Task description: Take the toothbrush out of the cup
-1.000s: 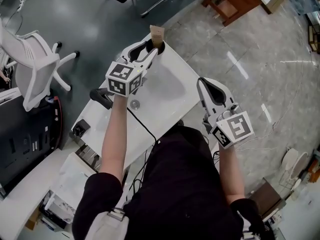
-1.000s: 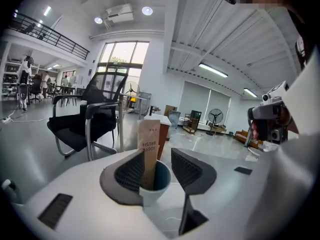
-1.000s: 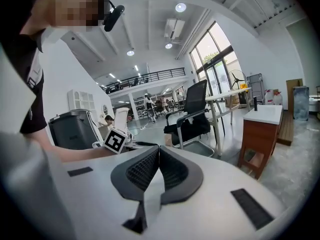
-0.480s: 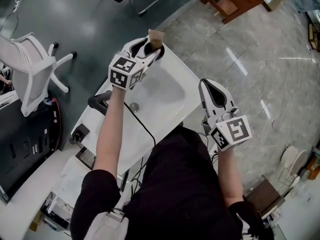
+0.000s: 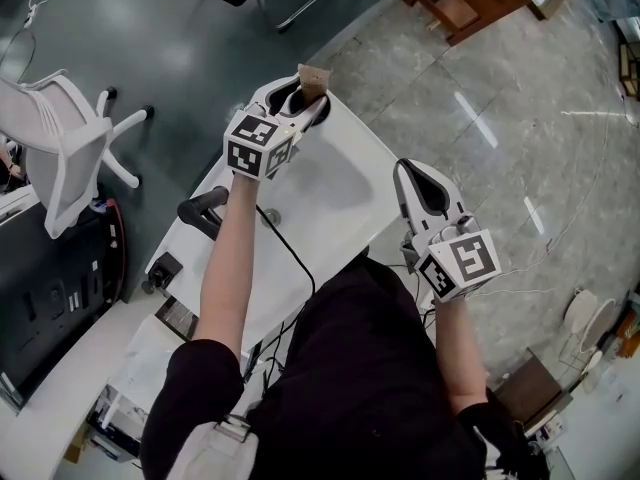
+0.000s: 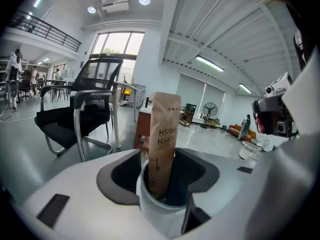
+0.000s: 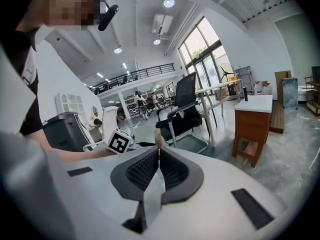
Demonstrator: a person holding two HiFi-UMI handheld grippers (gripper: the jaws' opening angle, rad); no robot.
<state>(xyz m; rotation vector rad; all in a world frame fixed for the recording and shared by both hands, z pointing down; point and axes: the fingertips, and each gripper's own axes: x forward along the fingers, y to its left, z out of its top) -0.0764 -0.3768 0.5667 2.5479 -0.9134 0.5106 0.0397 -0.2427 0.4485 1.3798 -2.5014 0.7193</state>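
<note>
A brown paper toothbrush packet (image 6: 163,134) stands upright in a white cup (image 6: 157,216) at the far corner of the white table (image 5: 340,183). In the head view the toothbrush packet (image 5: 313,76) pokes up just past my left gripper (image 5: 298,101). The left gripper (image 6: 161,165) has just been closing a little after spreading wide; its pads now sit against both sides of the cup. My right gripper (image 5: 424,180) hangs off the table's right edge, away from the cup. Its pads (image 7: 150,171) meet with nothing between them.
A black handle-shaped object (image 5: 205,208), a small round item (image 5: 270,215) and a black cable (image 5: 290,258) lie on the table behind my left arm. A white swivel chair (image 5: 70,148) stands at the left, a wooden cabinet (image 5: 465,3) beyond the table.
My left gripper has pushed forward and lower to the cup, and its jaws now straddle it. The right gripper has sunk slightly.
</note>
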